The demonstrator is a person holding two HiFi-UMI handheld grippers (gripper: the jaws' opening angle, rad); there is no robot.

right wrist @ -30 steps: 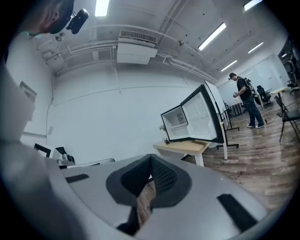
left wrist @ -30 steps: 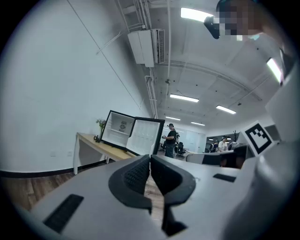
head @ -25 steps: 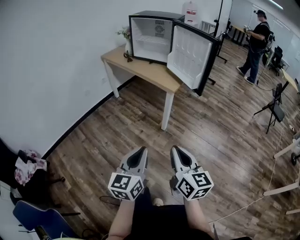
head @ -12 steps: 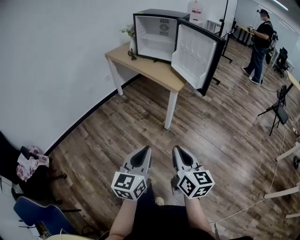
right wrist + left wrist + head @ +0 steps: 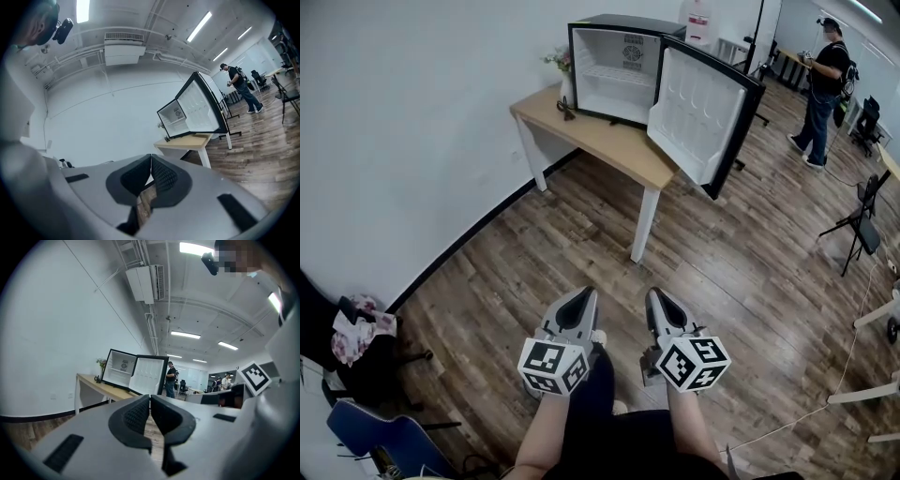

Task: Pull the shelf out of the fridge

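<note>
I'm holding the grey left gripper (image 5: 586, 294) and right gripper (image 5: 655, 294) with jaws closed on nothing, well apart from the white shelf (image 5: 617, 74) sitting inside the open black mini fridge (image 5: 628, 22) on the wooden table (image 5: 609, 141).

Count so far: you're holding two grippers, left gripper (image 5: 584, 294) and right gripper (image 5: 657, 294). You're facing one fridge (image 5: 614, 37) sitting on one table (image 5: 619, 145), with one door (image 5: 698, 108) hanging open and one shelf (image 5: 617, 77) showing inside. One plant (image 5: 555, 61) and one small dark item (image 5: 567, 111) are sitting toward the tabletop's left end. One water bottle (image 5: 698, 19) is standing behind the fridge. One other person (image 5: 823, 70) is showing in the head view.
</note>
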